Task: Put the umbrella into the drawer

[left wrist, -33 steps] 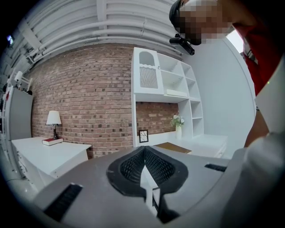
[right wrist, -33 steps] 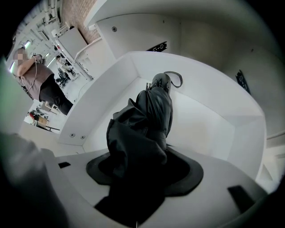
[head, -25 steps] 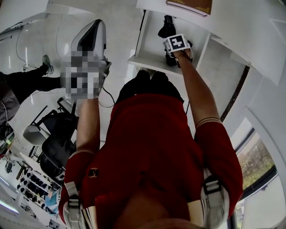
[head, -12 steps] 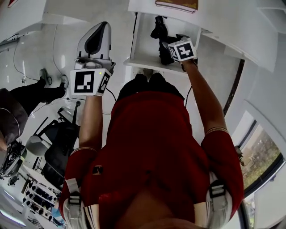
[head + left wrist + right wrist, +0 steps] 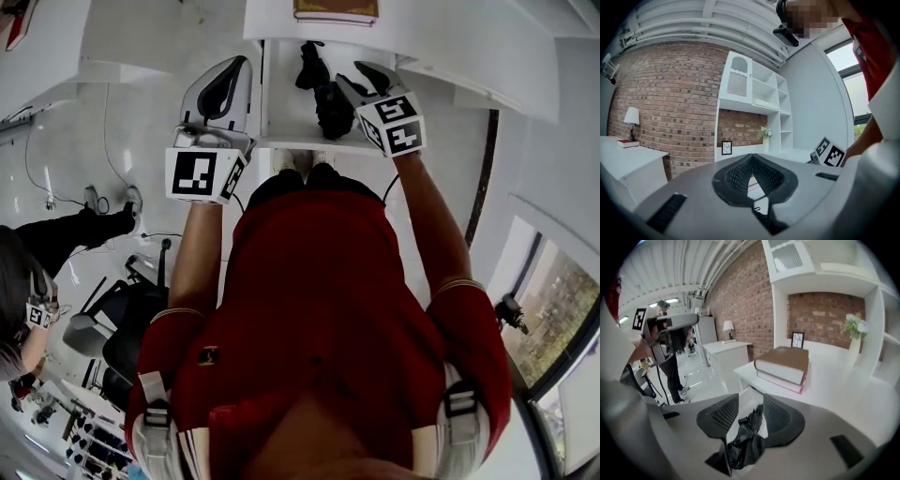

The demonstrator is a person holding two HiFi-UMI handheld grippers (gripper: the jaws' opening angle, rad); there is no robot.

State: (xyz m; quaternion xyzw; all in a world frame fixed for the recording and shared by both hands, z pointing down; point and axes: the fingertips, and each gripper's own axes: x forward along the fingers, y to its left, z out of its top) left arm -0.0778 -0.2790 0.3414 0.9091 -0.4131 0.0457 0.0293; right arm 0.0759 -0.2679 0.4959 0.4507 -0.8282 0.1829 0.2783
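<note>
Moved: right hand-held gripper [image 5: 751,401] has come up and away from the drawer [image 5: 286,117]; the left hand-held gripper [image 5: 752,156] has drifted in beside the drawer's left wall.
Right hand-held gripper: jaws have just been closing and stand about half apart. The pads press on nothing; the umbrella only shows through the gap, lower down.
Left hand-held gripper: jaw tips meet, nothing between them.
Umbrella: the black folded umbrella [image 5: 745,441] lies inside the open drawer, lengthwise, loose fabric bunched at the near end. No gripper touches it.
Drawer: pulled out under the white worktop [image 5: 450,47]. The job looks nearly done; shutting the drawer is likely what is left.
Risk, jam: I cannot tell whether the umbrella sits fully below the rim. If one end rides up, pushing the drawer in could wedge it against the worktop's underside.
Risk, snag: the bunched fabric lies right under the half-closed jaws. Dipping back down could catch a fold and drag the umbrella out.
Risk, book: the book [image 5: 783,364] rests on the worktop close above the drawer. A careless swing of the raised right hand-held gripper could knock it.
Risk, push: a shove at one corner by the left could skew the drawer.
</note>
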